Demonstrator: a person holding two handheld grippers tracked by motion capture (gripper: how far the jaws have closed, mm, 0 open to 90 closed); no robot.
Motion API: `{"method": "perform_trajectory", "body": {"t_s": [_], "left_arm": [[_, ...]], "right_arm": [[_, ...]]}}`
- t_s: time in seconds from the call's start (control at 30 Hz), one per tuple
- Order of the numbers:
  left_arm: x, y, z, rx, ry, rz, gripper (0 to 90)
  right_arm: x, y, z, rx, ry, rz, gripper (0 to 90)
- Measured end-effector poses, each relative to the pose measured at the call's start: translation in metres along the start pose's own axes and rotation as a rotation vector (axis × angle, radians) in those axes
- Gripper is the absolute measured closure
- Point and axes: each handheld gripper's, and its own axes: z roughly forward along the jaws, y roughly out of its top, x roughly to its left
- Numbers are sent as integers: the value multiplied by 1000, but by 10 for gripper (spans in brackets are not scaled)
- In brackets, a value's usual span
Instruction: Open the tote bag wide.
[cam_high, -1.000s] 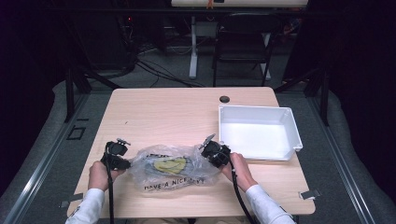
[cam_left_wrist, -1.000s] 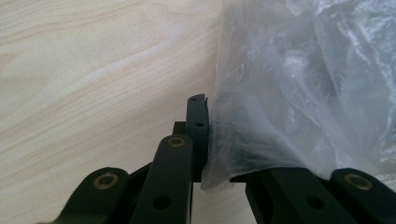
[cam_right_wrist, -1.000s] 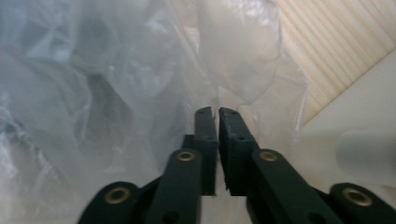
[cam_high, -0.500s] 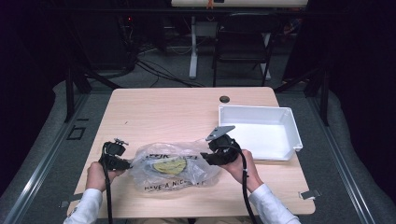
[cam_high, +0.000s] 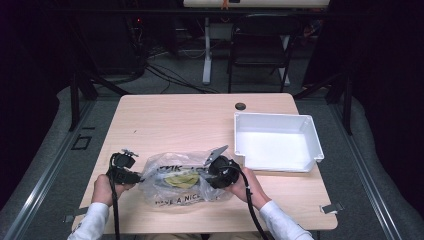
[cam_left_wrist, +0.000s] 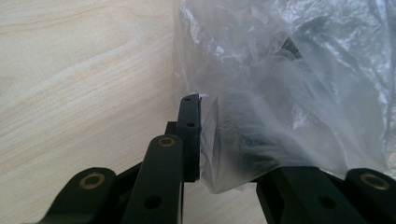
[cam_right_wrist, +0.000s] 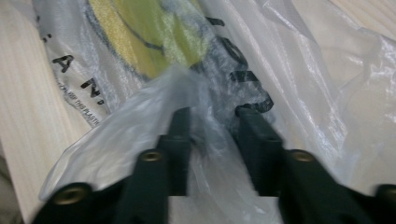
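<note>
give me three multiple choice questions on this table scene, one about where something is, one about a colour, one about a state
1. Where does the white tray sit on the table?
A. at the far left corner
B. on the right side, beside the plastic bag
C. under the plastic bag

2. What colour is the round print on the plastic bag?
A. yellow
B. red
C. blue

3. What is the state of the white tray?
A. full of bags
B. turned upside down
C. empty and upright

Answers:
1. B, the high view shows it right of the bag, near the right hand-held gripper.
2. A, the right gripper view shows a yellow disc with dark lines.
3. C, its bare white floor shows, open side up.
</note>
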Motion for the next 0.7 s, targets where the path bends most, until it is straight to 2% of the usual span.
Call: {"method": "perform_trajectory", "body": {"t_s": [0.07, 0.17, 0.4, 0.53, 0.7], "left_arm": [[0, 0, 0, -2, 0, -2, 766], [0, -1, -2, -3, -2, 1, 766], [3, -3, -4, -14, -7, -15, 767], [4, -4, -5, -18, -1, -21, 769], [5, -4, -5, -18, 13, -31, 773]], "right_arm": [[2, -1, 0, -12, 9, 3, 831], [4, -2, -1, -7, 11, -7, 881], [11, -6, -5, 11, 37, -18, 891], [16, -11, -8, 41, 56, -36, 891], [20, -21, 3, 89, 76, -31, 892]]}}
